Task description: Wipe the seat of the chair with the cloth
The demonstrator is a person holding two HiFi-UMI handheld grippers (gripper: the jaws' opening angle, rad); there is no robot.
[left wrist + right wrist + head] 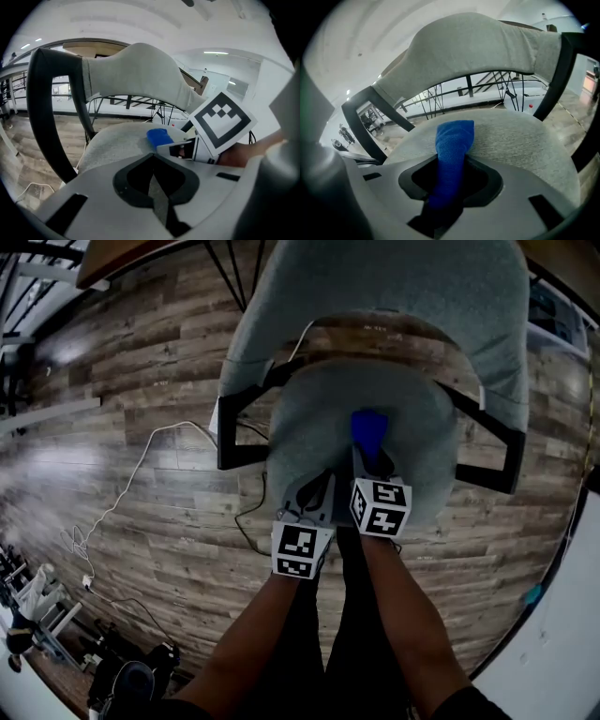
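Observation:
The chair's grey fabric seat [319, 418] lies right below me, with its grey backrest [422, 306] beyond. A blue cloth [367, 430] rests on the middle of the seat, and my right gripper [373, 457] is shut on its near end. In the right gripper view the cloth [454, 140] runs out from between the jaws onto the seat [525, 136]. My left gripper [317, 491] hovers over the seat's front edge, just left of the right one. It is shut and holds nothing [153, 157]. The left gripper view shows the cloth [159, 137] ahead to the right.
Black armrests [234, 432] [497, 442] flank the seat on both sides. A white cable [141, 460] trails over the wooden floor [122, 521] to the left. Black table legs [230, 268] stand behind the chair. A white wall [562, 634] runs at the lower right.

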